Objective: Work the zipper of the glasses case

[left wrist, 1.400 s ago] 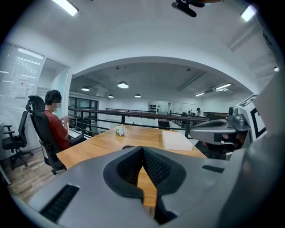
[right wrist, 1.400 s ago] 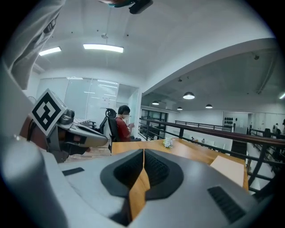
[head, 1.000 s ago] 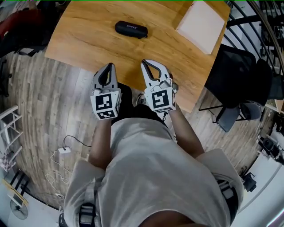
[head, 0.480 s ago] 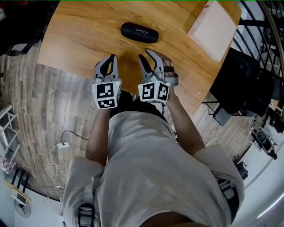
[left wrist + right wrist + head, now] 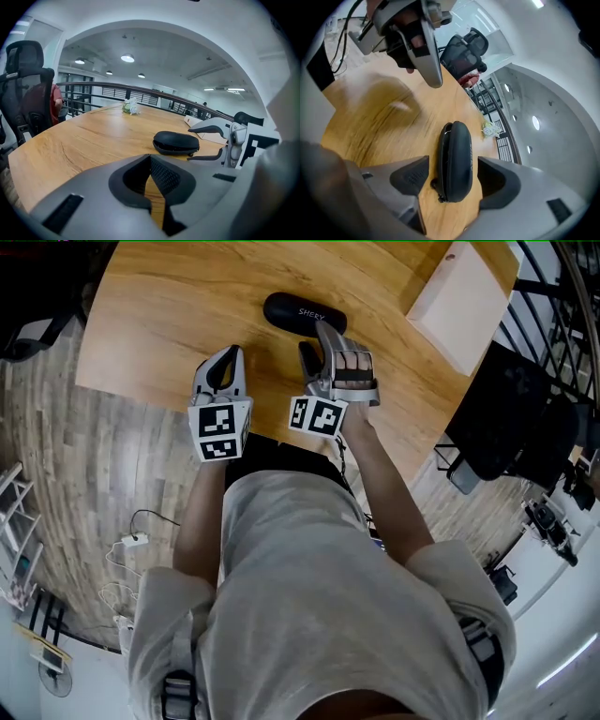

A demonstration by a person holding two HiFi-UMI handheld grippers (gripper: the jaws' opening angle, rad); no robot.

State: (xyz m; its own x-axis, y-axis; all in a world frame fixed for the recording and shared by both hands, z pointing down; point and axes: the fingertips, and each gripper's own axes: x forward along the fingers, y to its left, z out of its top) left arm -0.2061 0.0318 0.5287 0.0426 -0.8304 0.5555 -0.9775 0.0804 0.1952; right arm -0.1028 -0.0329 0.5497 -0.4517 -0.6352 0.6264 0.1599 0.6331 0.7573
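A black zipped glasses case [image 5: 305,314] lies on the wooden table [image 5: 169,324]. My right gripper [image 5: 319,345] is rolled onto its side just in front of it, jaws opening wide. In the right gripper view the case [image 5: 456,159] lies lengthwise with its near end between the pads of the right gripper [image 5: 454,177]; neither pad touches it. The zipper seam [image 5: 443,150] runs along its left side, with a small pull [image 5: 435,185] at the near end. My left gripper [image 5: 228,354] hovers left of the right one, shut and empty, well short of the case [image 5: 176,142].
A white box [image 5: 464,301] lies at the table's far right corner. A black chair [image 5: 511,409] stands right of the table. Cables and a charger [image 5: 136,540] lie on the wood floor at left. An office chair [image 5: 26,89] stands beyond the table's left end.
My right gripper has moved forward to the case, rolled onto its side and gone from shut to wide open. The left gripper has crept slightly forward, still shut.
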